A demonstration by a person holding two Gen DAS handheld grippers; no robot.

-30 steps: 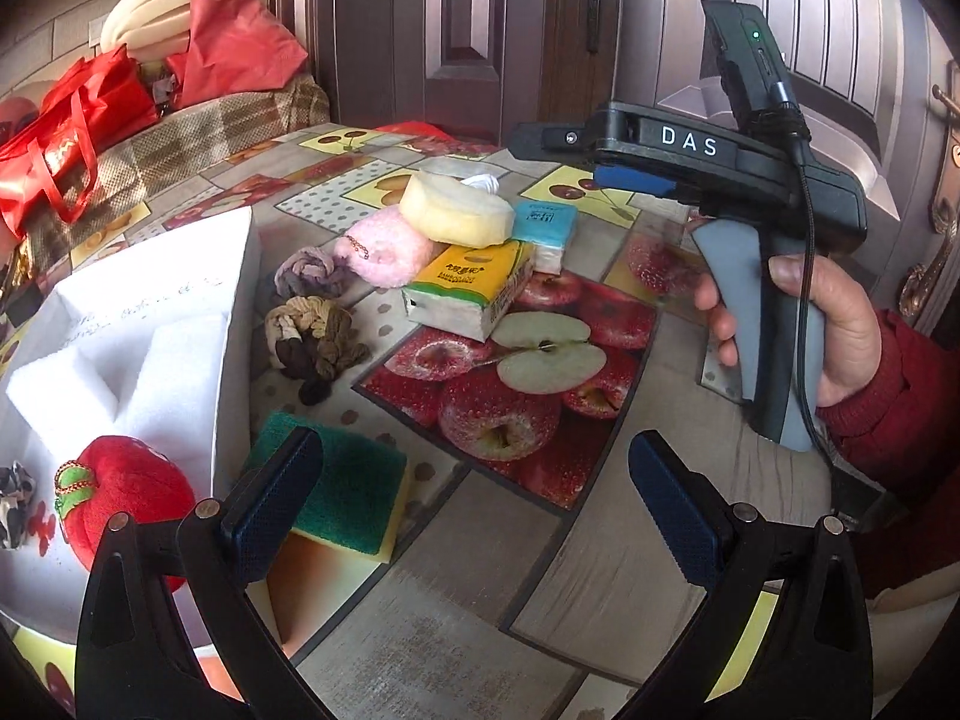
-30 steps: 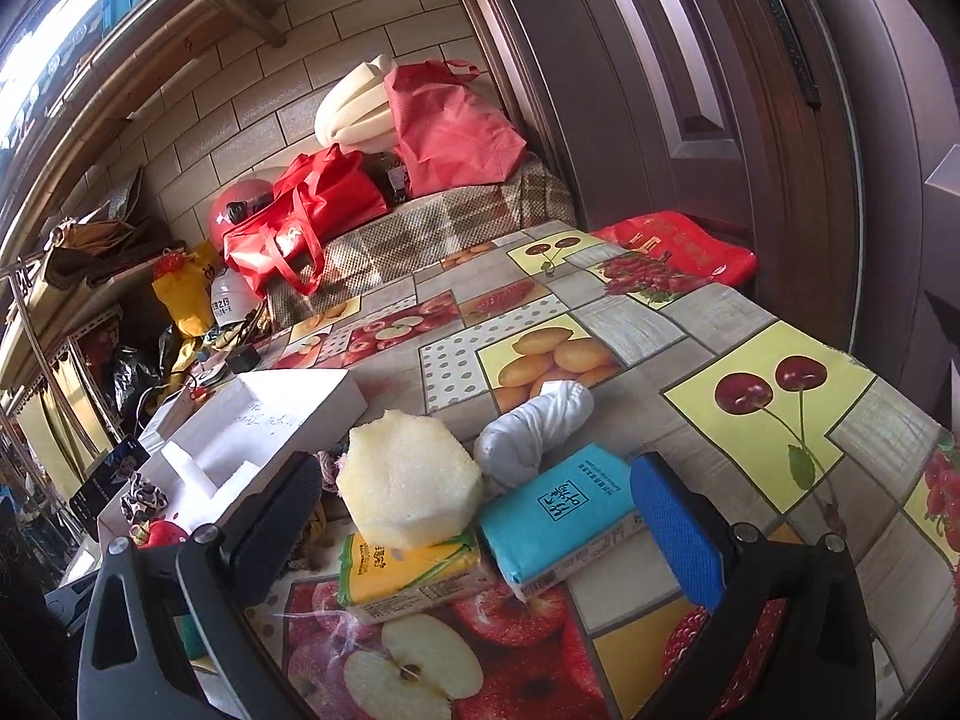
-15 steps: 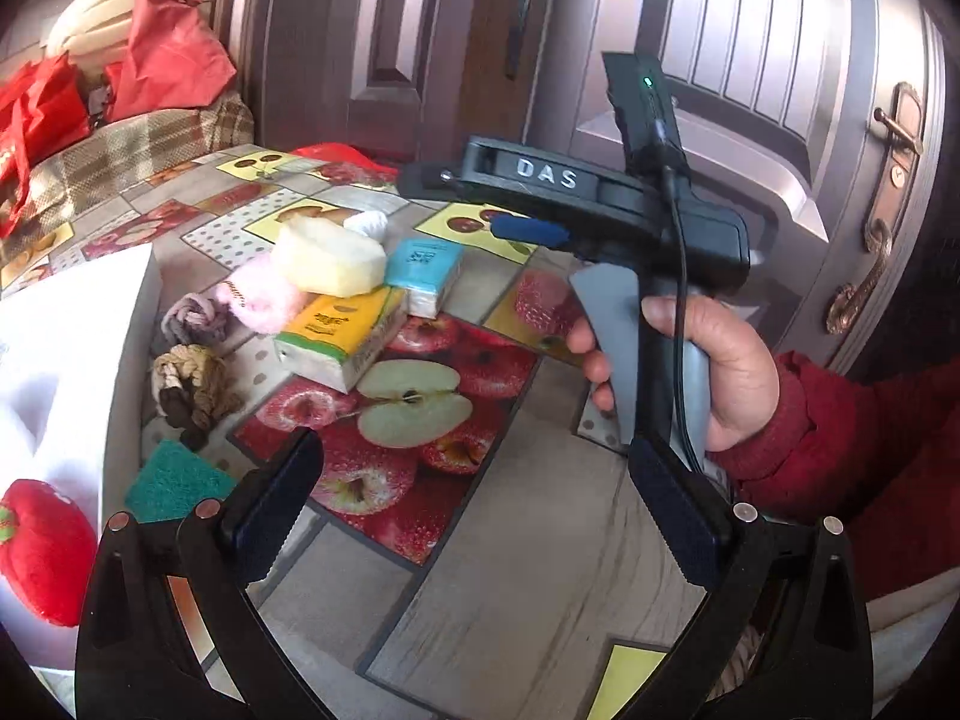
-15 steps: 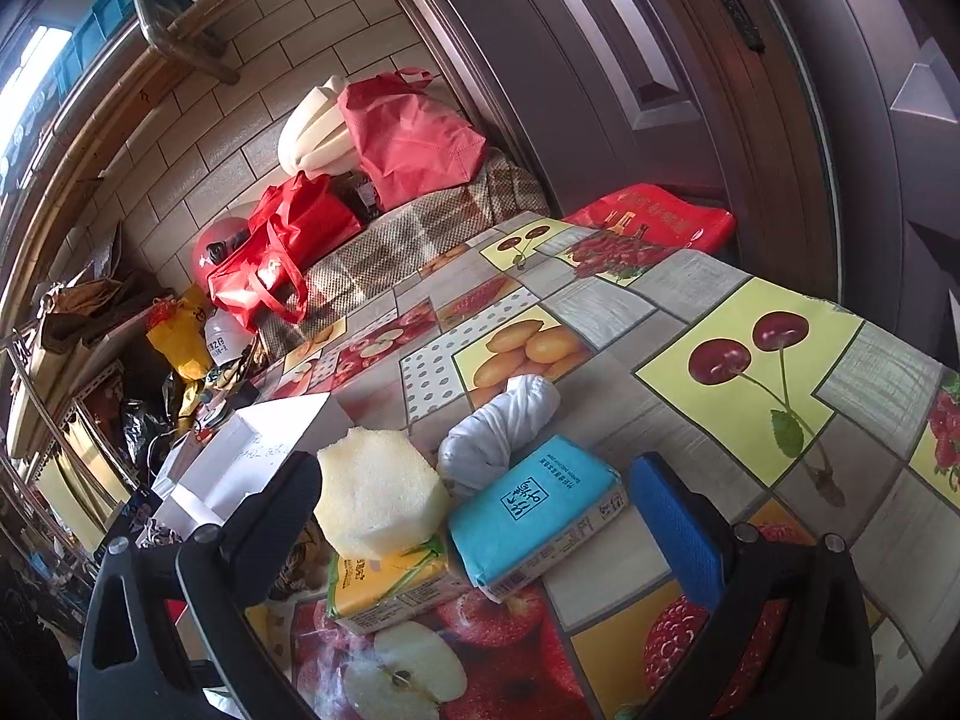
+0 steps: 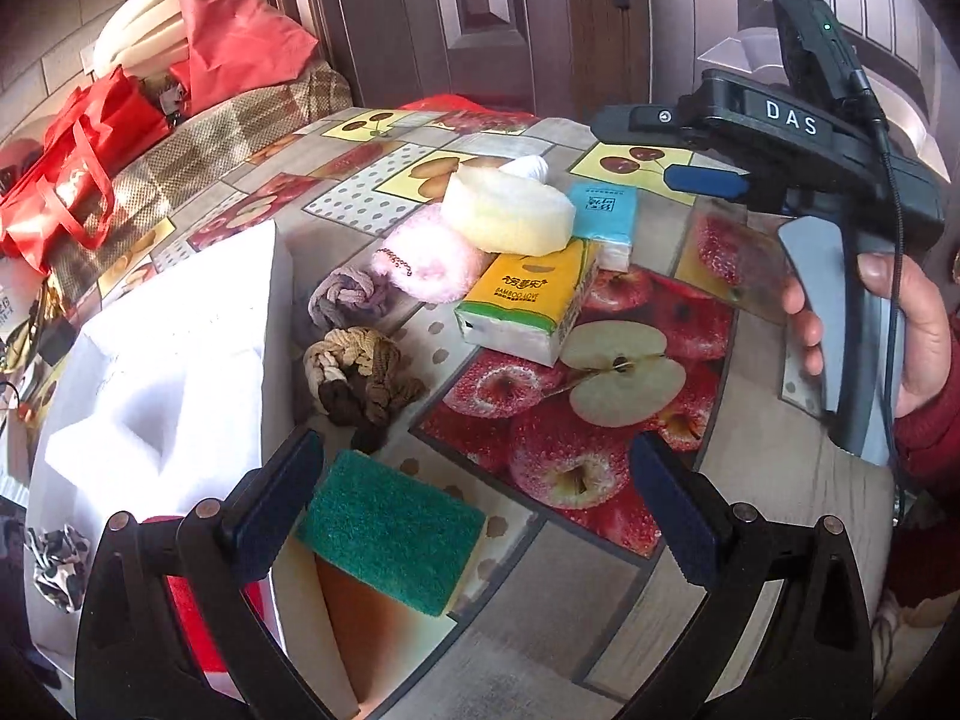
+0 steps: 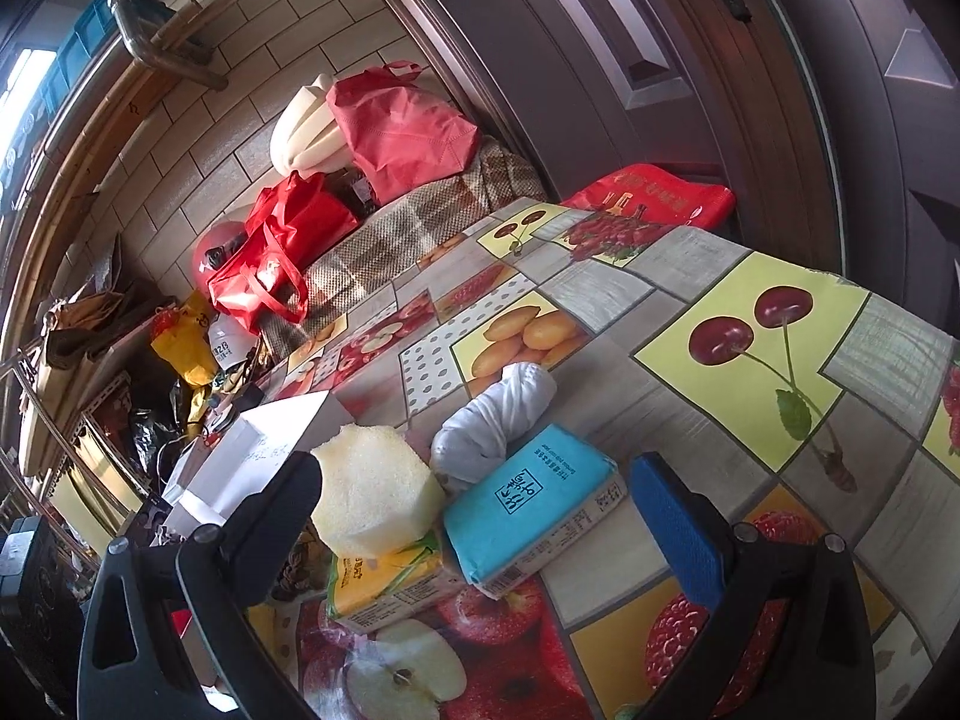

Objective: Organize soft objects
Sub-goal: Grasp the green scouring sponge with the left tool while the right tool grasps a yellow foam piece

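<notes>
My left gripper [image 5: 474, 501] is open and empty, low over the table, just right of a green scouring sponge [image 5: 390, 531]. Beyond lie a brown braided scrunchie [image 5: 360, 375], a grey one [image 5: 348, 297], a pink puff [image 5: 429, 258], a yellow tissue pack [image 5: 528, 306] with a pale foam sponge [image 5: 510, 213] on it, and a teal tissue pack [image 5: 603, 213]. My right gripper [image 6: 474, 504] is open and empty, just above the teal pack [image 6: 531, 501] and foam sponge [image 6: 375, 498]; it also shows in the left wrist view [image 5: 708, 180]. A rolled white cloth [image 6: 495, 420] lies behind.
A white foam box [image 5: 174, 372] stands at the left, holding a red plush [image 5: 192, 600] and a patterned scrunchie [image 5: 57, 564]. Red bags [image 6: 282, 252] sit on a plaid-covered bench beyond the table. A dark door [image 6: 780, 60] stands behind the table's far edge.
The left gripper swung right toward the hand-held right gripper, then back left toward the green sponge and foam box. The right gripper lowered slightly toward the teal pack. Both stayed open.
</notes>
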